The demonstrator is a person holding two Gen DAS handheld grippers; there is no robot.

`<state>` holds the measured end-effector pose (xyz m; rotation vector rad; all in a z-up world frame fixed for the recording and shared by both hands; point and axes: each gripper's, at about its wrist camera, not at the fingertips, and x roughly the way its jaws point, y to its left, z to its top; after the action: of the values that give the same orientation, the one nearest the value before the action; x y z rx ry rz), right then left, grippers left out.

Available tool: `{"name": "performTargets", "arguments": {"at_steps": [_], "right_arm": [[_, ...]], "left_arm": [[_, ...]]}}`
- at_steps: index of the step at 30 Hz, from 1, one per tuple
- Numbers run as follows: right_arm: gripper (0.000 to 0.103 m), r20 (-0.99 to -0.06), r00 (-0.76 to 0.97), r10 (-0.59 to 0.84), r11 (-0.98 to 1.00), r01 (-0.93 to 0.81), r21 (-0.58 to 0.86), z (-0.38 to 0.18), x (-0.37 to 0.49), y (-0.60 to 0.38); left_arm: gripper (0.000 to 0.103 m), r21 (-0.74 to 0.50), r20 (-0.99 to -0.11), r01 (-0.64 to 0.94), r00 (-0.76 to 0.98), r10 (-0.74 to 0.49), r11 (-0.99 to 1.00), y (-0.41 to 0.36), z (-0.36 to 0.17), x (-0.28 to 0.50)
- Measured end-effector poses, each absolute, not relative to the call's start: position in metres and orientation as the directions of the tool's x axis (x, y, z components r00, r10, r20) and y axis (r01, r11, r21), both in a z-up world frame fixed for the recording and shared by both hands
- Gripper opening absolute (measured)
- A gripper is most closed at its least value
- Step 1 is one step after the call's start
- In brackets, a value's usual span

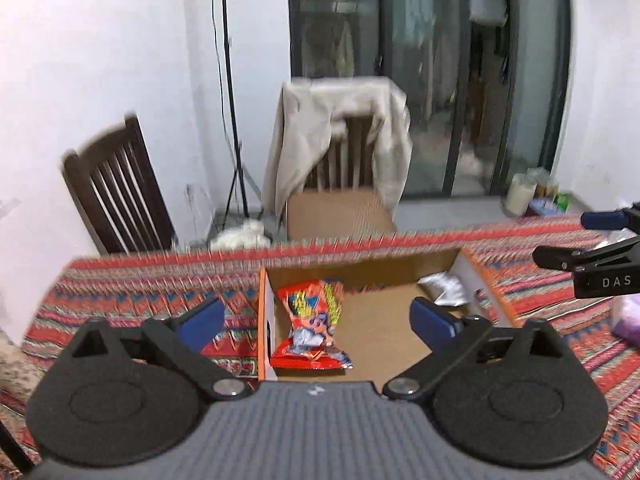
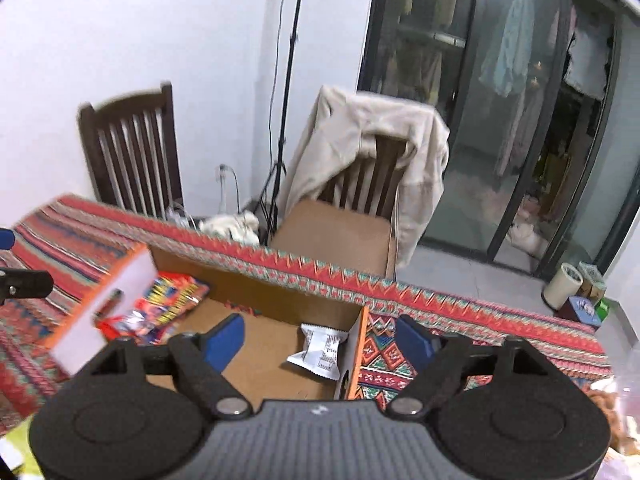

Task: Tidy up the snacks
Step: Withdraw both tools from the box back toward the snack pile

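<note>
An open cardboard box (image 1: 384, 336) with orange-edged white walls sits on the patterned tablecloth. A red snack packet (image 1: 314, 320) lies inside against its left wall, and a small white packet (image 1: 446, 288) rests in its far right corner. My left gripper (image 1: 318, 320) hovers above the box with its blue pads wide apart and nothing between them. In the right wrist view the same box (image 2: 280, 344) holds the red packet (image 2: 168, 304) and the white packet (image 2: 320, 352). My right gripper (image 2: 320, 338) stands open over the box's right wall, holding nothing.
The tablecloth (image 1: 140, 300) covers the table around the box. Behind the table stand a dark wooden chair (image 1: 116, 192) and a chair draped with a beige jacket (image 1: 340, 136), with a cardboard box (image 1: 340, 212) on its seat. A purple item (image 1: 628, 316) lies at the right.
</note>
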<state>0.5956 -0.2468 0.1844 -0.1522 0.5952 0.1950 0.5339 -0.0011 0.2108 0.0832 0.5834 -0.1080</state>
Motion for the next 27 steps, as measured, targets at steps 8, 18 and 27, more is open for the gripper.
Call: {"name": "performTargets", "arguments": {"at_steps": [8, 18, 27], "right_arm": [[0.097, -0.461, 0.854, 0.24, 0.961, -0.278, -0.015, 0.231, 0.456, -0.277], [0.103, -0.313, 0.871, 0.379, 0.922, -0.386, 0.042, 0.194, 0.269, -0.296], [0.103, -0.253, 0.911, 0.325, 0.945, -0.32, 0.063, 0.111, 0.159, -0.282]], "left_arm": [[0.103, -0.003, -0.46, 0.137, 0.879, -0.123, 0.991, 0.013, 0.225, 0.396], [0.103, -0.029, -0.32, 0.029, 0.947, -0.037, 0.999, 0.026, 0.164, 0.239], [0.103, -0.129, -0.339, -0.019, 0.94, -0.027, 0.991, 0.035, 0.09, 0.146]]}}
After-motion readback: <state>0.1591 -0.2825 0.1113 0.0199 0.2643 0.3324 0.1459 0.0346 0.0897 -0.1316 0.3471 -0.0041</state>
